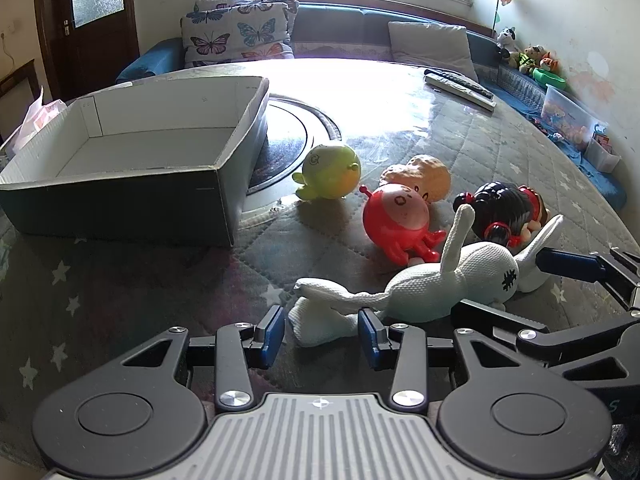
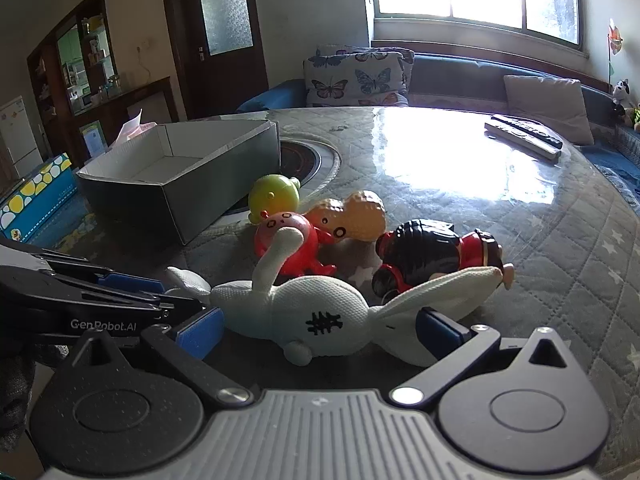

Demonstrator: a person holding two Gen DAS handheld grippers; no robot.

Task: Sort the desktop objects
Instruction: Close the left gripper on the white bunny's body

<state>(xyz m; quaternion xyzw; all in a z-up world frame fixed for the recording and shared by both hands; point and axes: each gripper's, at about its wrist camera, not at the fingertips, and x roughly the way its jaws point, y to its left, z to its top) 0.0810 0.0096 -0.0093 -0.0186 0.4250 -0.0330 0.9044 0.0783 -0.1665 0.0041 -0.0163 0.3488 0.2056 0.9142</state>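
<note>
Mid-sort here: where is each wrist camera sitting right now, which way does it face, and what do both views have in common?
Left wrist: low behind the left claw, facing the white rabbit's legs and the open box; the right claw shows at right.
Right wrist: low behind the right claw, which straddles the rabbit's head; the left claw shows at left.
Shared: rabbit, box, red toy, window.

box [image 1: 120, 152] far left on table [image 1: 480, 140] | round toy [image 1: 330, 172] just right of box | peanut toy [image 1: 420, 176] and octopus toy [image 1: 394, 220] right of it, touching | doll [image 1: 508, 216] further right | plush rabbit [image 1: 440, 284] nearest, before them | remotes [image 1: 460, 86] far right
</note>
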